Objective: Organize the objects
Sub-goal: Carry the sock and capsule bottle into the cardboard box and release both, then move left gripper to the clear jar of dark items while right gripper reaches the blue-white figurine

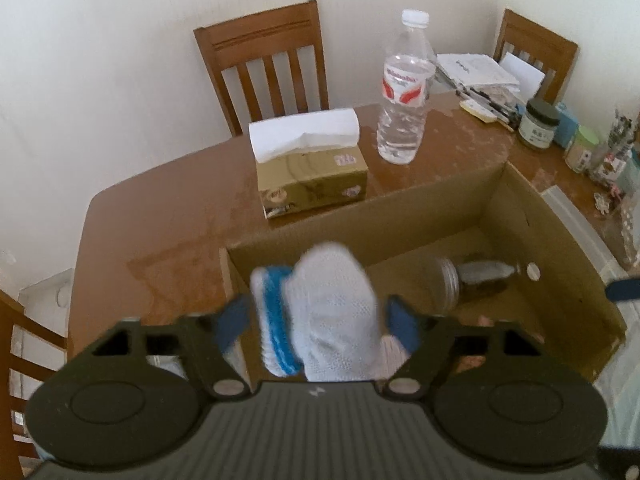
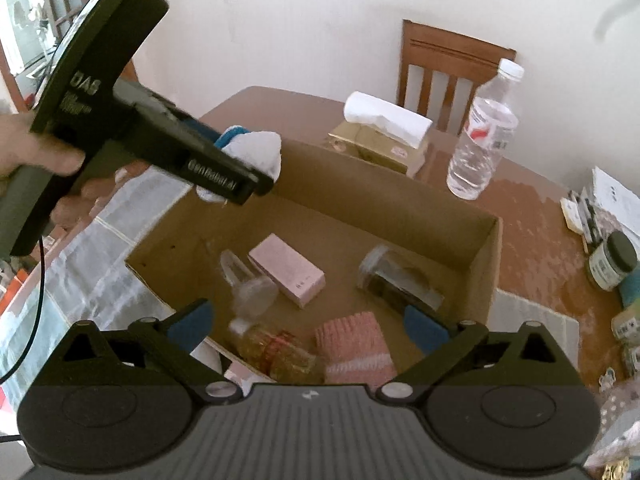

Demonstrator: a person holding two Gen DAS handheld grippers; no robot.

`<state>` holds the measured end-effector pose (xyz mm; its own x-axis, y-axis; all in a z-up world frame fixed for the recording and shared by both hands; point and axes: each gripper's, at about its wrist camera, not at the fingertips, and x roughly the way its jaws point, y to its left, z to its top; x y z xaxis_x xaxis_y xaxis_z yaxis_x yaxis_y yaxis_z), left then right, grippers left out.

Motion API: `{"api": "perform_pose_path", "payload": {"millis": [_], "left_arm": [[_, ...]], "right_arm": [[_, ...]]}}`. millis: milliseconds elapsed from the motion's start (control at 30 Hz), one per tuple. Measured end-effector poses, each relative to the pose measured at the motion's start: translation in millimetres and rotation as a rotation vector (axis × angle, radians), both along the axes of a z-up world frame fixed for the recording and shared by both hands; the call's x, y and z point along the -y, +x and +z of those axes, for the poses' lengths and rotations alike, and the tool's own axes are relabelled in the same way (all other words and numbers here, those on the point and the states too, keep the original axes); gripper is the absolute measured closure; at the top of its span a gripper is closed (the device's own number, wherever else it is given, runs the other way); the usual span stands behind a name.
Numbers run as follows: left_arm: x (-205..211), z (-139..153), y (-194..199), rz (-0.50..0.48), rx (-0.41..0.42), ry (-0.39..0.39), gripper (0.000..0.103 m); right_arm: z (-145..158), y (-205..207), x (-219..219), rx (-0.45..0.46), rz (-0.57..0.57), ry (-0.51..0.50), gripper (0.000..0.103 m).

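While the left tongs (image 1: 316, 316) hang over the near-left corner of the cardboard box (image 1: 440, 208), a white sock with a blue band (image 1: 320, 312) sits between their blue pads, and the pads stand apart from it on both sides rather than pinching it; the sock looks blurred, so I judge it is being let go into the box, its long axis running along the tongs. The right tongs (image 2: 308, 326) are spread wide and empty above the box's near edge; below them lie a pink sock (image 2: 352, 344), a pink carton (image 2: 286, 270), a jar on its side (image 2: 396, 276) and a plastic bottle (image 2: 276, 348). The tissue box (image 1: 312, 172) and the water bottle (image 1: 404, 92) stand on the table (image 1: 160, 220) beyond the far wall, straight ahead; the left tongs look nearer the tissue box.
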<state>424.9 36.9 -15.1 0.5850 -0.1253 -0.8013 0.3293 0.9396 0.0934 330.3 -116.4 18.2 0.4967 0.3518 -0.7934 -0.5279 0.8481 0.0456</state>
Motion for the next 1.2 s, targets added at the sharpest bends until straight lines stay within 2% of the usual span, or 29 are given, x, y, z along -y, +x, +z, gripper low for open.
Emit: {"api": "perform_pose_path", "payload": {"millis": [33,100,333,633,733,933,1200], "left_arm": [[0.7,1.1,-1.2,0.006,0.021,0.003,0.011],[2.2,3.6,-4.3,0.005,0.042,0.009,0.01],[1.5,14.0,-24.8,0.002,0.039,-0.015,0.006],[-7.4,15.1,-82.2,0.052,0.072,-0.014,0.004],[-9.9,14.0,-107.0,0.031,0.08,-0.024,0.003],[-12.1,-1.7,-145.7,0.037,0.071,-0.027,0.002],[-18.2,-29.4,-181.9,0.074,0.05,-0.01,0.002]], "right_arm": [[0.0,-2.0,1.3,0.001,-0.004,0.001,0.0],[0.0,-6.1,4.6,0.008,-0.01,0.002,0.0],[-3.0,-23.3,15.1,0.008,-0.031,-0.015,0.0],[-21.1,-69.1,25.3,0.017,-0.055,-0.015,0.0],[-31.1,-89.5,26.4,0.0,-0.056,-0.021,0.0],[-54.3,-122.4,29.0,-0.036,-0.058,-0.036,0.0],[-77.1,-157.2,30.1,-0.066,0.028,0.013,0.0]]}}
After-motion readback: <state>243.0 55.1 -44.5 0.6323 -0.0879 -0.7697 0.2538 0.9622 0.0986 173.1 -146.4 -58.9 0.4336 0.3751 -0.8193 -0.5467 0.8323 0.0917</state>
